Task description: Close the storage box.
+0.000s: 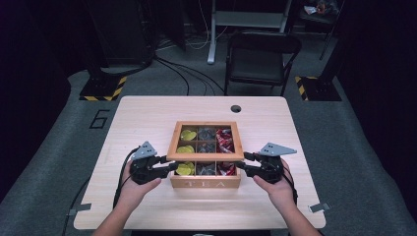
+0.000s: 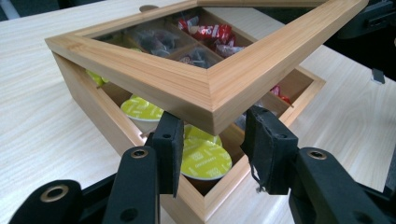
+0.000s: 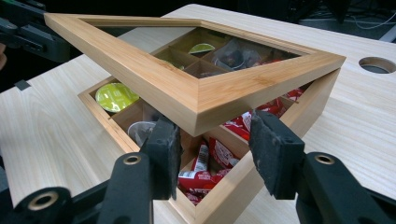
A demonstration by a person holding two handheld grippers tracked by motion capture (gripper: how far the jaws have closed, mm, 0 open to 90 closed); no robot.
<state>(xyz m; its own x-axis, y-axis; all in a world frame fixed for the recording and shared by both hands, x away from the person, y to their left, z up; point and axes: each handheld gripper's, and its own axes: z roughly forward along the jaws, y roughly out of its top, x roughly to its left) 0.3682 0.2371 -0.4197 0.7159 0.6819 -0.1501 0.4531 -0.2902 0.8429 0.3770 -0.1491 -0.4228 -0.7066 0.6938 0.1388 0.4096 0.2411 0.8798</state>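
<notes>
While 2 grippers are lifting the lid [image 1: 205,157] | left gripper [image 1: 169,167] and right gripper [image 1: 244,164] are pinching its front corners | box [image 1: 205,183] near table's [image 1: 147,113] front edge | raising both evenly is best, avoiding twist.

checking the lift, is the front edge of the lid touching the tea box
Apart. The left gripper view shows the lid raised, an open gap above the tea box.
</notes>
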